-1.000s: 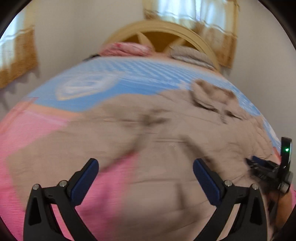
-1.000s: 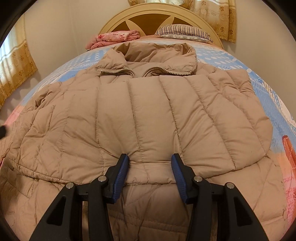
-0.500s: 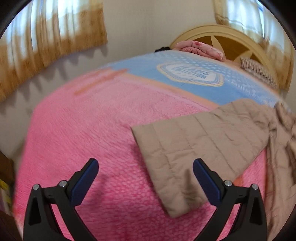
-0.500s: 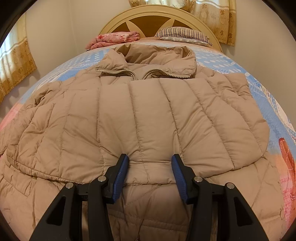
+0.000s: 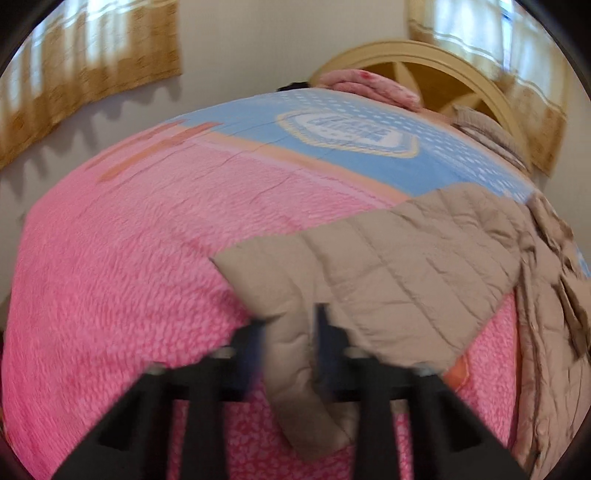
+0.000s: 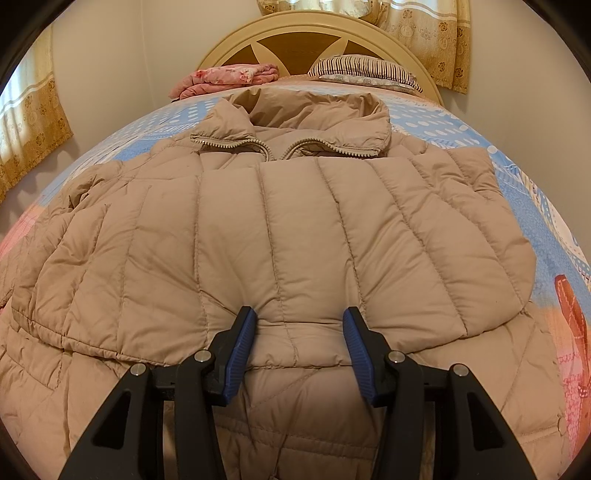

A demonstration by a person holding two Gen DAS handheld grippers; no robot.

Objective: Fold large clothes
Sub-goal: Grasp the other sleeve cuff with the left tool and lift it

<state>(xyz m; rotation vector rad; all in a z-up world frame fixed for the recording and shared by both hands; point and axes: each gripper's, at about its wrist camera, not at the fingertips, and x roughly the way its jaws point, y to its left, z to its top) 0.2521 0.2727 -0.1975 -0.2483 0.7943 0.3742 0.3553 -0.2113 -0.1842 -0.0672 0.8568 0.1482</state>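
Observation:
A large beige quilted puffer jacket (image 6: 288, 236) lies on the bed, collar toward the headboard, with one sleeve folded across its front. My right gripper (image 6: 299, 325) rests on the folded edge with its jaws partly apart around a puff of fabric. In the left wrist view the other sleeve (image 5: 388, 266) stretches out flat over the pink bedspread. My left gripper (image 5: 290, 325) is closed on the cuff end of that sleeve; the view is motion-blurred.
The bed has a pink and blue bedspread (image 5: 122, 280). A folded pink blanket (image 6: 229, 77) and a striped pillow (image 6: 365, 70) lie by the cream headboard (image 6: 317, 33). Curtains (image 5: 85, 62) hang on the left wall.
My left gripper swung left off the jacket body to the outstretched sleeve and closed on its cuff. The right gripper and the jacket front stayed nearly still.

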